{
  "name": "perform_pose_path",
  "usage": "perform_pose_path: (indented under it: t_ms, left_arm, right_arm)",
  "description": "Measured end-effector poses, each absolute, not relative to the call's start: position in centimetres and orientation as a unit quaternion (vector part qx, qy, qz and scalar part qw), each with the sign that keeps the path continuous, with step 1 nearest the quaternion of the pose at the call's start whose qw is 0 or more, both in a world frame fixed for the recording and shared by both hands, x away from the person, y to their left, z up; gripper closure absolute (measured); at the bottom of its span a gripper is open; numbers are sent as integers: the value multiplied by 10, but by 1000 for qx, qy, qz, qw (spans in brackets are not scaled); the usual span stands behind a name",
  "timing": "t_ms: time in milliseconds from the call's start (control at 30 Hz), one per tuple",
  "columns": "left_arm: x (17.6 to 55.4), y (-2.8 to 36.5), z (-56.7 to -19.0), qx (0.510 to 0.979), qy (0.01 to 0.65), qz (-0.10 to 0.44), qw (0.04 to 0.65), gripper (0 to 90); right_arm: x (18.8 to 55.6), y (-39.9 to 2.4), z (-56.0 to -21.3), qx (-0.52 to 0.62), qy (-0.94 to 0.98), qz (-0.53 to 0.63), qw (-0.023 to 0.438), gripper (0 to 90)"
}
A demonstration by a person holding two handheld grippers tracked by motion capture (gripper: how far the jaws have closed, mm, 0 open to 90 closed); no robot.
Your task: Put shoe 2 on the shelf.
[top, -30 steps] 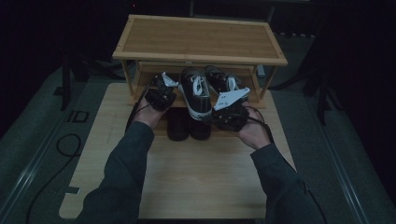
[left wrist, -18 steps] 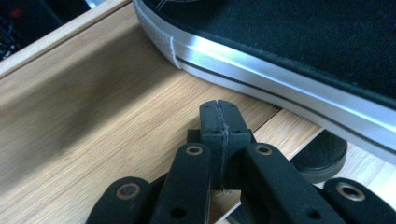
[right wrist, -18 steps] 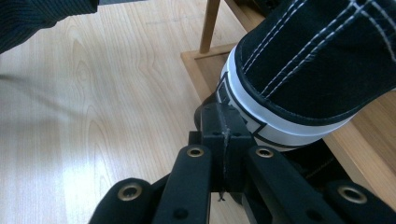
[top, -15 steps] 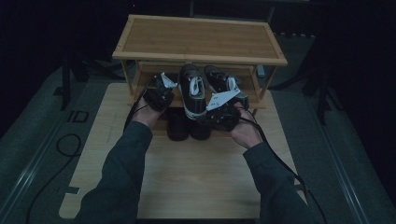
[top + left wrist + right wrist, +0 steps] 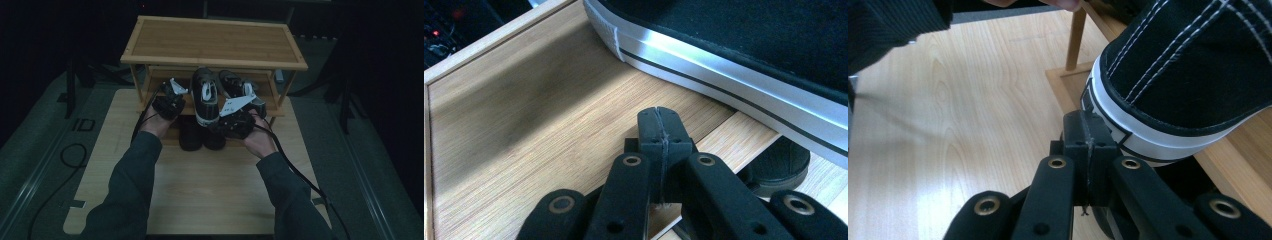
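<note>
A wooden shoe rack [image 5: 215, 45] stands at the far end of a light board. A black sneaker with a white sole [image 5: 206, 95] pokes out of its lower shelf, heel toward me, and a second sneaker [image 5: 235, 85] sits to its right. My left gripper [image 5: 174, 94] is left of the middle sneaker. In the left gripper view its jaws [image 5: 659, 125] are shut and empty over the shelf wood [image 5: 524, 125], beside the sneaker's sole [image 5: 734, 65]. My right gripper [image 5: 223, 119] is at the sneaker's heel. Its jaws [image 5: 1088, 130] are shut and empty, tips close against the white heel rubber [image 5: 1148, 135].
Two dark shoes [image 5: 200, 135] lie on the board [image 5: 210, 185] in front of the rack, below the sneaker. The rack's leg [image 5: 1075, 37] rises just beyond the right gripper. Cables trail from both grippers, and dark floor surrounds the board.
My right gripper has shifted a little left, in toward the middle sneaker's heel. The left gripper has kept still.
</note>
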State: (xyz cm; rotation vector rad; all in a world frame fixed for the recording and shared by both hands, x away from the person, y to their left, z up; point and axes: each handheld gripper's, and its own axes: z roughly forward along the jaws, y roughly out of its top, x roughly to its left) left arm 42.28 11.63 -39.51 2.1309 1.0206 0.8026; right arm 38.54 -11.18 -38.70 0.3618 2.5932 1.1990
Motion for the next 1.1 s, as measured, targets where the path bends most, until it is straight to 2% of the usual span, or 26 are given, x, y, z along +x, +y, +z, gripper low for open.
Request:
perform_pose_path:
  t_ms: [233, 333, 633, 733, 1100]
  left_arm:
    - [423, 118, -394, 814, 384, 304, 313, 900]
    - [423, 118, -395, 811, 386, 303, 319, 900]
    - [423, 117, -395, 809, 389, 301, 322, 900]
    - [423, 117, -395, 808, 390, 300, 323, 900]
    - [423, 118, -395, 807, 391, 298, 327, 900]
  right_arm:
    - [392, -107, -388, 142, 890, 401, 162, 900]
    - [395, -102, -388, 142, 888, 408, 155, 900]
    - [396, -85, -385, 136, 888, 404, 173, 900]
    - [399, -82, -388, 153, 888, 383, 202, 900]
    - [394, -91, -389, 132, 899, 379, 178, 877]
